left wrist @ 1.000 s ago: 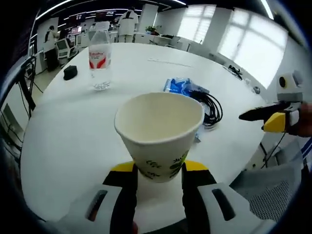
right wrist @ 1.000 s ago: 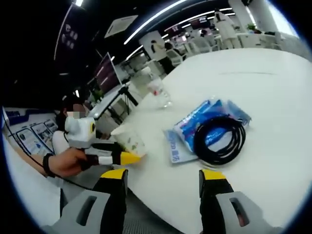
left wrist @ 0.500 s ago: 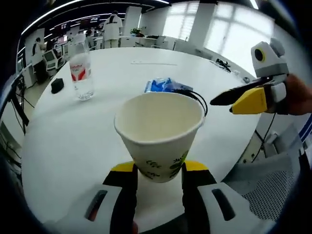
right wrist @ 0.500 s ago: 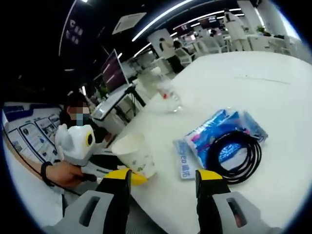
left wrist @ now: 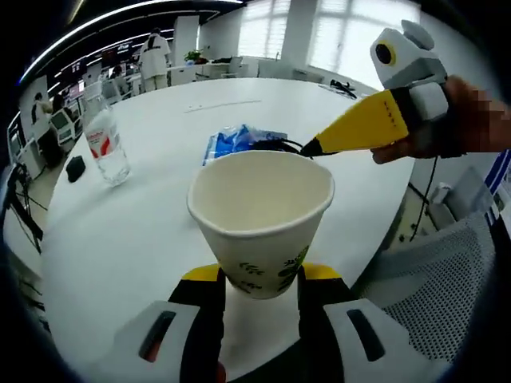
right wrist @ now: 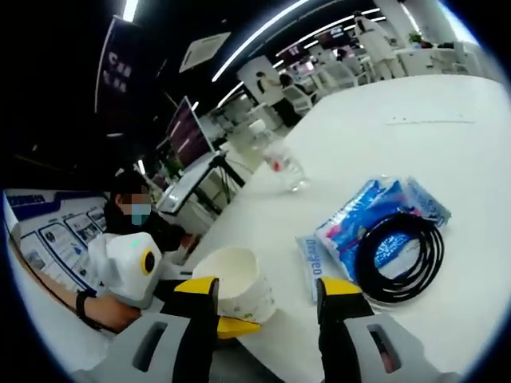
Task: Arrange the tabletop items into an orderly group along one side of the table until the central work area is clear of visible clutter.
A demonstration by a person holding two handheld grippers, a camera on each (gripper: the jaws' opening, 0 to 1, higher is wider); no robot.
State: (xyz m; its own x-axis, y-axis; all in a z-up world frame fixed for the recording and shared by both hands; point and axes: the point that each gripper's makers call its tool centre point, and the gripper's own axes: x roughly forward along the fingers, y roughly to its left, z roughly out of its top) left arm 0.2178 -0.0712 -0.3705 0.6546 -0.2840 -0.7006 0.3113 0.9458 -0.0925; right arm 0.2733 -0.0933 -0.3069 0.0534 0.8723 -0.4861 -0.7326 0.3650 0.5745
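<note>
One paper cup (left wrist: 261,219), one bottle (left wrist: 104,145)

open-plan office | large round white table (left wrist: 120,239) | rows of desks with dark monitors (right wrist: 182,120) | long ceiling strip lights (right wrist: 263,28)

White paper cup (left wrist: 261,219) with green leaf print; blue packet (right wrist: 371,219).

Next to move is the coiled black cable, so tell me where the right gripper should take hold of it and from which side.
Grip the near arc of the black cable, coming down from above with the right gripper. The coil lies flat, partly on the blue packet, partly on the white table, so a side approach would probably just push it. One jaw inside the loop, one outside, should pinch the bundled strands.
</note>
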